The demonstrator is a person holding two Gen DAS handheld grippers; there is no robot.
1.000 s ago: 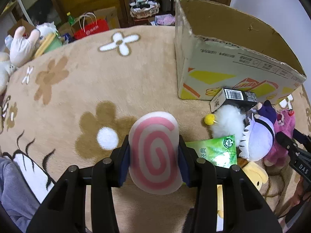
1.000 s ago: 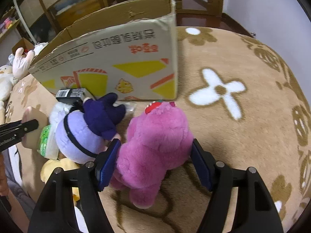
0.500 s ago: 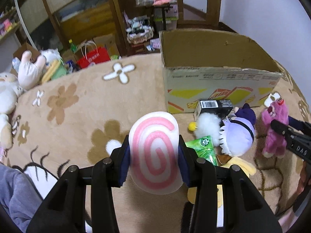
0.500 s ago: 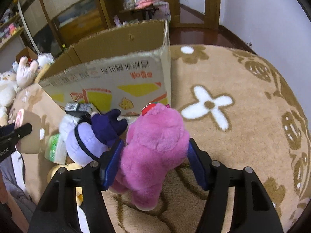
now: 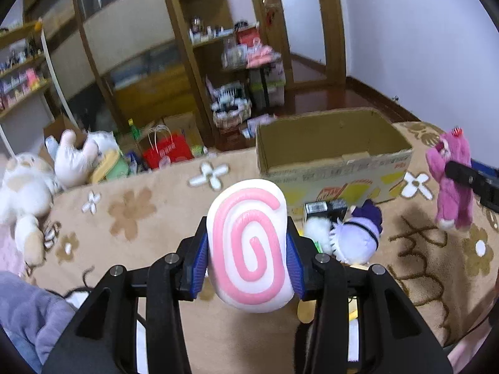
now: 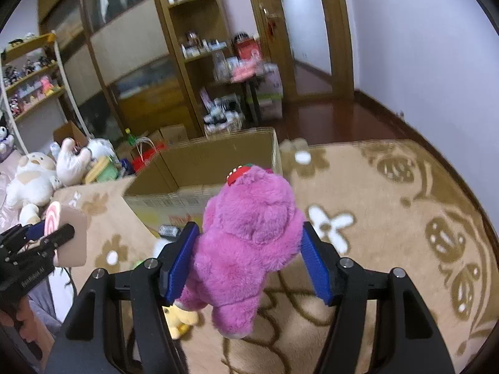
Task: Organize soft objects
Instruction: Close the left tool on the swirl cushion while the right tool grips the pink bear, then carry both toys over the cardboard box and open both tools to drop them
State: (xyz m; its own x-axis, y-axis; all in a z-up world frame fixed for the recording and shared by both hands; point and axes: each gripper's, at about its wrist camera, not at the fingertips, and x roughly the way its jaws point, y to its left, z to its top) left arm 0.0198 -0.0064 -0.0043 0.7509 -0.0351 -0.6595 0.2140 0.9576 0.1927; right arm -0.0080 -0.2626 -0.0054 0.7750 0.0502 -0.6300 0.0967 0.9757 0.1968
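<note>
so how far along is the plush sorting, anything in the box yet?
Done: nothing visible inside the cardboard box. In hand: left gripper clamps the pink-swirl cushion; right gripper holds the pink bear; both are off the rug. Left: purple-haired doll, white fluffy toy, yellow plush.

Both grippers are up off the rug and angled downward. The left gripper (image 5: 249, 246) has its blue pads clamped on either side of the pink swirl cushion (image 5: 249, 243), squeezing it tight. The right gripper (image 6: 249, 258) is pinching the magenta plush bear (image 6: 249, 237) around the body, jaws fairly wide, bear dangling.
</note>
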